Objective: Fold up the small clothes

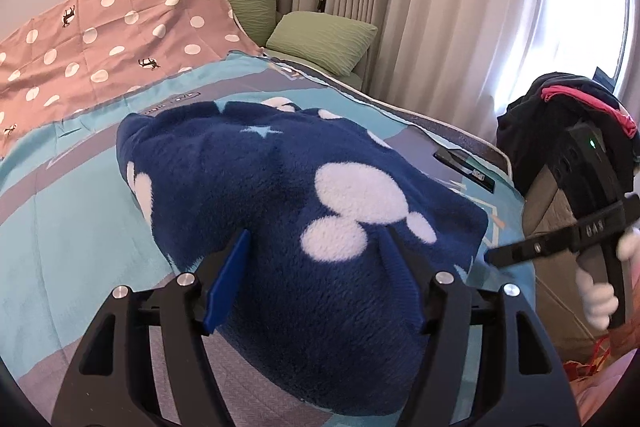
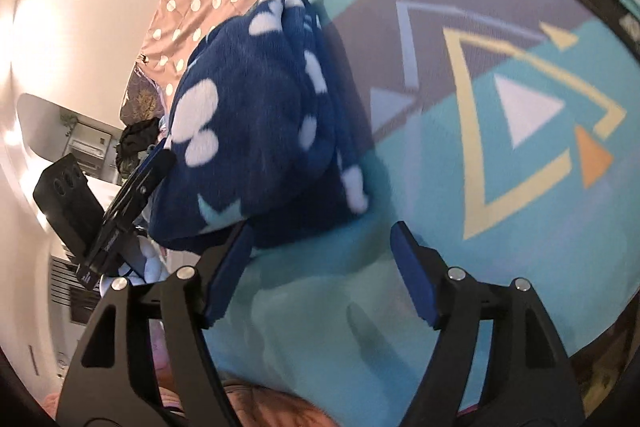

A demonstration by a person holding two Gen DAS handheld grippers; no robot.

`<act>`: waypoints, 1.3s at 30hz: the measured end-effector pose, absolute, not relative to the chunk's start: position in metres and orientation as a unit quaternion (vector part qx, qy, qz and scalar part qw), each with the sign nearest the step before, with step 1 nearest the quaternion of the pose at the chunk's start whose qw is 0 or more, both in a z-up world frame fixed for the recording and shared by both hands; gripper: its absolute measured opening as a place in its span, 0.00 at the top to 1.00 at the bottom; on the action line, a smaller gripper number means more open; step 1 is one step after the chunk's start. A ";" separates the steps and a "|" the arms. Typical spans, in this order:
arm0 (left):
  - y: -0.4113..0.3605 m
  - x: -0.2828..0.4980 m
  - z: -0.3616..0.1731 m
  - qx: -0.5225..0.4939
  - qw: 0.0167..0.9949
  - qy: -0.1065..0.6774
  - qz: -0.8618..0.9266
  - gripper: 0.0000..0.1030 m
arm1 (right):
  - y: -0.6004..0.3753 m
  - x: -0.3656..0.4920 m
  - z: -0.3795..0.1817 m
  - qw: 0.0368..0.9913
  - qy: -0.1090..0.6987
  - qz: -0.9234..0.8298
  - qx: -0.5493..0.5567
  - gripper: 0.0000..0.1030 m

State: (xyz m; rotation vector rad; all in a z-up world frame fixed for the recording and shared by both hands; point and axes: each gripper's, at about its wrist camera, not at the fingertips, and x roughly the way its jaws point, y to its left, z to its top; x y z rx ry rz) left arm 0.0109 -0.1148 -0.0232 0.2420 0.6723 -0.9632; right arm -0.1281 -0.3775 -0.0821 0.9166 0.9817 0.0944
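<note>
a dark blue fleece garment [image 1: 280, 195] with white round-eared blobs and a pale star lies bunched in a mound on the bed [image 1: 80, 211], on a teal and grey sheet printed with triangles. it sits toward the bed's near edge, with the pink polka-dot cover [image 1: 100, 35] spread behind it toward the far edge by the wall.

the left gripper [image 1: 316, 247] stands spread, its blue pads on either side of the garment's near hump; the right-hand pad looks to be touching the fleece, the other stands just off it, so nothing is pinched.

the right gripper [image 2: 320, 239] is also spread, over bare sheet just beside the garment's right edge; its left pad sits right at the fleece's edge, and nothing is between the pads. a white-gloved hand [image 1: 600, 291] holds it.

two green pillows [image 1: 320, 39] lie at the bed's far corner by the curtains [image 1: 440, 7], and a dark heap of clothes [image 1: 560, 115] sits off the bed's right edge.
</note>
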 end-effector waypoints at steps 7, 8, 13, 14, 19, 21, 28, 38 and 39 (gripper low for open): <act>-0.119 0.007 -0.024 0.127 0.830 0.315 -0.443 0.31 | -0.372 -0.129 -0.100 0.745 0.438 0.062 0.499 0.11; -0.119 0.007 -0.025 0.128 0.830 0.314 -0.443 0.31 | -0.373 -0.126 -0.101 0.740 0.432 0.062 0.512 0.09; -0.120 0.005 -0.027 0.127 0.827 0.315 -0.449 0.24 | -0.371 -0.113 -0.108 0.719 0.409 0.036 0.561 0.02; -0.122 0.004 -0.028 0.131 0.827 0.312 -0.449 0.23 | -0.368 -0.110 -0.108 0.718 0.407 0.028 0.564 0.02; -0.125 0.002 -0.030 0.133 0.825 0.309 -0.454 0.18 | -0.355 -0.086 -0.103 0.717 0.405 0.015 0.567 0.02; -0.125 0.002 -0.031 0.135 0.824 0.307 -0.456 0.17 | -0.355 -0.077 -0.102 0.721 0.402 0.008 0.564 0.02; -0.079 0.034 0.002 0.034 0.847 0.292 -0.442 0.16 | -0.356 -0.073 -0.101 0.743 0.387 -0.016 0.545 0.06; -0.055 0.239 -0.087 -0.246 0.750 0.484 -0.378 0.09 | -0.349 -0.072 -0.095 0.768 0.382 -0.030 0.513 0.06; -0.063 0.247 -0.093 -0.257 0.737 0.492 -0.387 0.08 | -0.348 -0.073 -0.094 0.772 0.381 -0.031 0.508 0.07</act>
